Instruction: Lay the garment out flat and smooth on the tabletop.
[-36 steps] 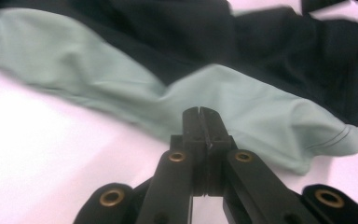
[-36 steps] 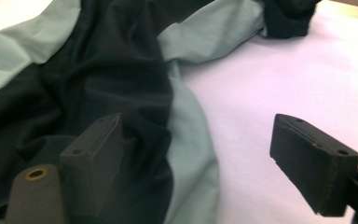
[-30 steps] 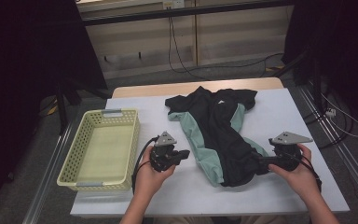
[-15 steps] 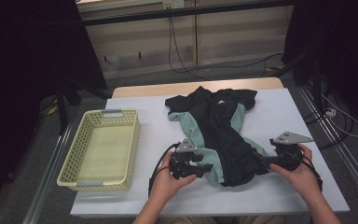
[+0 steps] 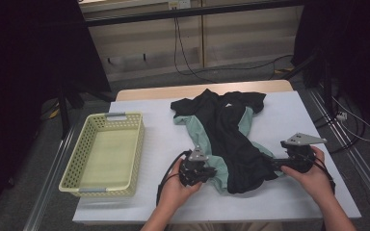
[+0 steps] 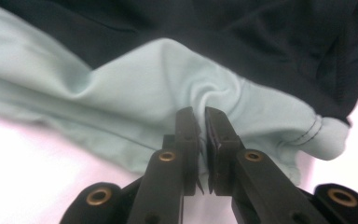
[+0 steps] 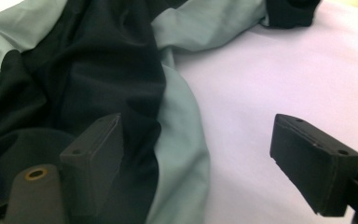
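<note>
White table (image 5: pixel 318 125): yellow-green basket (image 5: pixel 104 148) at left, black-and-mint garment (image 5: pixel 224 132) crumpled at centre.

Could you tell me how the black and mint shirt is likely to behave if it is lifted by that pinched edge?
The shirt lies crumpled in soft folds, so it will probably hang limp. The left gripper has just closed on a thin mint fold that puckers, so only that layer may lift first. The fabric looks smooth and might slip.

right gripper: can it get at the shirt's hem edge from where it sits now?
Probably yes. The right gripper is open at the shirt's lower right edge, one jaw over the black fabric, the other over bare table; nothing lies between.
</note>
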A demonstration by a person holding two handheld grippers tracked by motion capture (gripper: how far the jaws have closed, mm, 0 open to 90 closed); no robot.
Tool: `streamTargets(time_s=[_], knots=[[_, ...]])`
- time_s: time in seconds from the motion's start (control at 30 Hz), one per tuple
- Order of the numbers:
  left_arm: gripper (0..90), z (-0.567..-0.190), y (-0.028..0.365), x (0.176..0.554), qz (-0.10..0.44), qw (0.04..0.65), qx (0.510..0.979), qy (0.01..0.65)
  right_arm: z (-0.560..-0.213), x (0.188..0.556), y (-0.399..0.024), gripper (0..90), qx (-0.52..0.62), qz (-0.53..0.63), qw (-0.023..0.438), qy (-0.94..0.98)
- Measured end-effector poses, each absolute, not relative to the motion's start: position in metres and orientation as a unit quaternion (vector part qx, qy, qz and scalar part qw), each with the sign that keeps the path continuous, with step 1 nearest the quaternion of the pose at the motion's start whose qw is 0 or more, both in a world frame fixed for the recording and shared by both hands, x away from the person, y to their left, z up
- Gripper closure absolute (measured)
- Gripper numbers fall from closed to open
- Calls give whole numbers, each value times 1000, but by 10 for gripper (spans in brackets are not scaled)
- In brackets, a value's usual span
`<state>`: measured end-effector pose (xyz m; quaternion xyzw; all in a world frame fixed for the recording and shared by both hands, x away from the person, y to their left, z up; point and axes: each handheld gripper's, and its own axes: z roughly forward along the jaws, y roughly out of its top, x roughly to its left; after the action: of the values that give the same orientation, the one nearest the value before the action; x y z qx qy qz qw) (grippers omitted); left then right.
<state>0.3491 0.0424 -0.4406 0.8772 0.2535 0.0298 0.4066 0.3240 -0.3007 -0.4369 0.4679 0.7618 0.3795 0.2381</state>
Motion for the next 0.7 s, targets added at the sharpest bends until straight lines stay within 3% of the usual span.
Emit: streamTargets(time_s=[0.3,0.7], knots=[[850,-416,82,362,55,429,855,287,-440,322,-294,249,453,375,229,776],[850,-404,108,368,61,447,835,314,-451,331,-288,587,442,340,213,802]])
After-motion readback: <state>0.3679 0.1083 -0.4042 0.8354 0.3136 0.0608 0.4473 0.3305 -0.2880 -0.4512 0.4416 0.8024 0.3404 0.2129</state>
